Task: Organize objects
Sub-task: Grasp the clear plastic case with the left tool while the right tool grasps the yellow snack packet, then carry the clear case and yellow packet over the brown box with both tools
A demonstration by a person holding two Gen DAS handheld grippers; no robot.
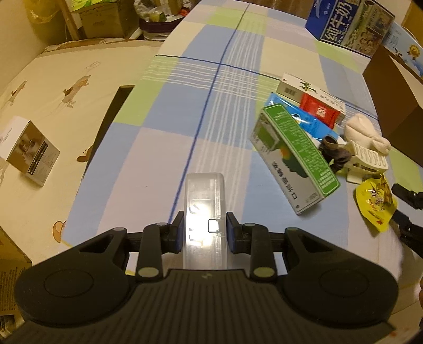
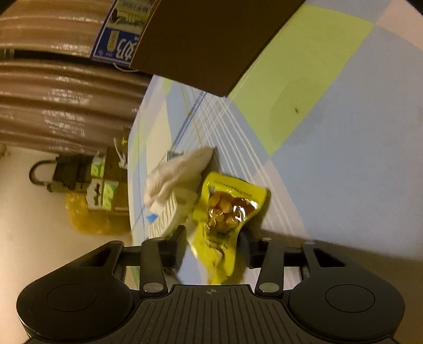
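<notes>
Roughly centred over the tabletop [image 1: 164, 111], which wears a blue, green and cream checked cloth. Off its left edge, on a cartoon-print sheet, lies a small photo-printed box [image 1: 30, 150], apart from everything else.

Left gripper [image 1: 203, 232]: jaws closed most of the way, blue pads pressed on both long sides of a clear plastic case [image 1: 203, 206]. Case points forward along the fingers, held level above the cloth. Judged: side-on pinch keeps the latch face up and the case steady for carrying.

Right of centre, the unsorted heap. Green-and-grey carton [image 1: 293, 158] lies flat, angled; behind it a blue sachet [image 1: 306, 119], a red packet [image 1: 320, 109] and a white carton [image 1: 298, 88], overlapping. Next right: a dark crumpled item, a cream hair claw clip [image 1: 366, 158], a white cloth bundle [image 1: 366, 132] touching the clip.

Far edge: blue milk carton box [image 1: 349, 23]. Right edge: brown box [image 1: 396, 105], probably the collecting bin.

Right gripper [image 2: 211, 246]: jaws part open, narrowed on the lower part of a yellow snack pouch [image 2: 227, 206]; the pouch is between the pads, near the right edge. Firm grip or mere contact, cannot tell; frame blurred.
</notes>
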